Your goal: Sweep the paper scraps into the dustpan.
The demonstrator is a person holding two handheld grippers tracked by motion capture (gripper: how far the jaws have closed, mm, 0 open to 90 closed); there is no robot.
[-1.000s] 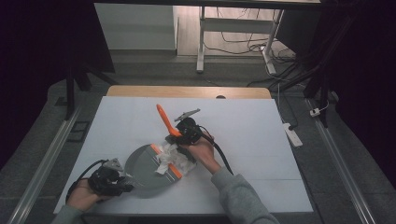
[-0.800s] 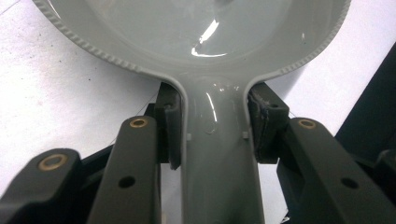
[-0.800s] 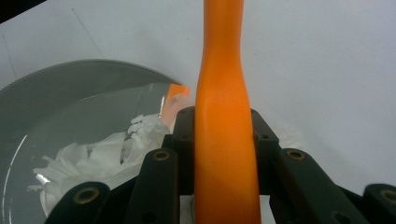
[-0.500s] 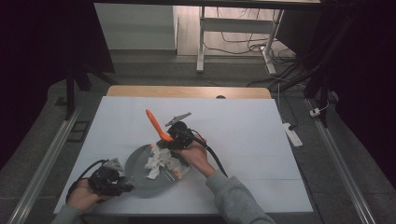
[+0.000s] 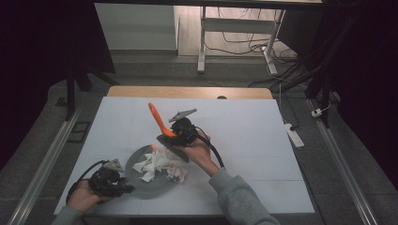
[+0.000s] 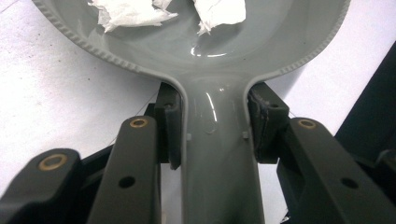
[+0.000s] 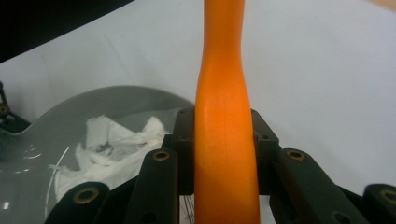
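Left gripper (image 6: 212,135) fingers clamped on grey pan handle (image 6: 215,163), right gripper (image 7: 223,140) fingers gripping orange handle (image 7: 224,140)

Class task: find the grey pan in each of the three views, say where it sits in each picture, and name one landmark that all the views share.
High view: the grey pan lies low and left of centre on the white table.
Left gripper view: its bowl spans the top, and its handle runs down the middle between the jaws.
Right gripper view: it sits at lower left, behind the jaws.
Shared landmark: the torn white paper inside the pan.
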